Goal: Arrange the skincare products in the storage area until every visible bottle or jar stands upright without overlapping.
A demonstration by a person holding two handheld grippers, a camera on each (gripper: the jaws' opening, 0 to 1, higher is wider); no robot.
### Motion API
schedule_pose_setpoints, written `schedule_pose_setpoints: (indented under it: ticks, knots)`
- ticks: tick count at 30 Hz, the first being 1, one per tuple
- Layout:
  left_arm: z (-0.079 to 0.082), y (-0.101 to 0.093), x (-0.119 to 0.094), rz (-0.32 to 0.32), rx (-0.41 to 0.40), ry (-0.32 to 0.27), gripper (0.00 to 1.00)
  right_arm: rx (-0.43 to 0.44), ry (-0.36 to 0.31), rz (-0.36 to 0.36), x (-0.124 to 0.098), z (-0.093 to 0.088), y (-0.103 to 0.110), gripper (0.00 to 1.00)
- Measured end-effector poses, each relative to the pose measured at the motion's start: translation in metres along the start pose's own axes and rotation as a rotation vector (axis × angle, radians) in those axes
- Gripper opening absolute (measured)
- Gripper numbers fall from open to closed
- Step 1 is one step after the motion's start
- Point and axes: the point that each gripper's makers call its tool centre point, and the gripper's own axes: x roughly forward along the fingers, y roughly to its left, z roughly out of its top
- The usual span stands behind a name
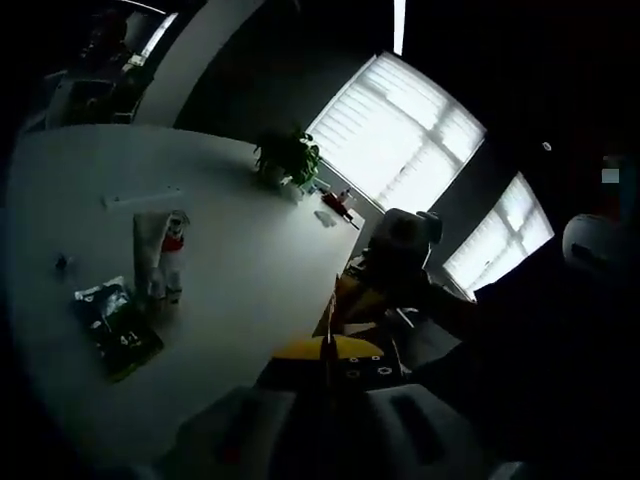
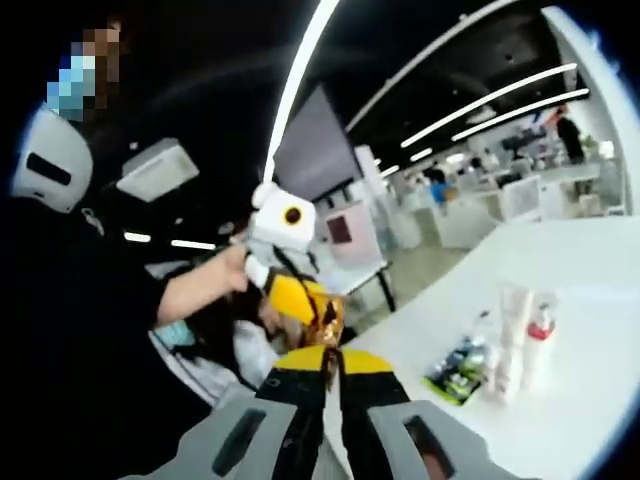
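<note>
Here, you held both tools off the edge of the white table, well apart from the skincare products, with the arranging not yet begun as far as the views showed. In the left gripper view, your left hand-held gripper pointed across the table with its jaws pressed together and nothing between them. In the right gripper view, your right hand-held gripper was likewise clenched on nothing, and the left tool crossed in front of it, gripped by your hand. The products sat grouped on the table: two pale tubes stood upright, a red-capped bottle touching them on the side toward the potted plant. A dark flat packet lay just beside the tubes, on the side away from the plant, a lighter packet overlapping it. Judged from this, the standing items needed spacing and the flat packets remained to be dealt with.
</note>
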Motion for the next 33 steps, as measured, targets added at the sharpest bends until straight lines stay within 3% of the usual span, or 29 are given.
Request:
schedule_pose_setpoints:
  ticks: [9,14,18,33]
  knots:
    - [-0.006,0.015,-0.002,0.031,-0.004,0.054,0.00,0.045,0.011,-0.030,0.010,-0.011,-0.006,0.00]
    - [-0.011,0.017,0.001,0.035,0.001,0.084,0.00,-0.131,0.120,-0.101,0.011,-0.026,-0.020,0.01]
    - [-0.014,0.025,0.000,0.046,0.000,0.106,0.00,-0.208,0.203,-0.132,0.012,-0.037,-0.026,0.16]
    - [-0.027,0.076,-0.021,0.112,-0.036,0.194,0.00,-0.218,0.236,-0.152,0.009,-0.049,-0.046,0.44]
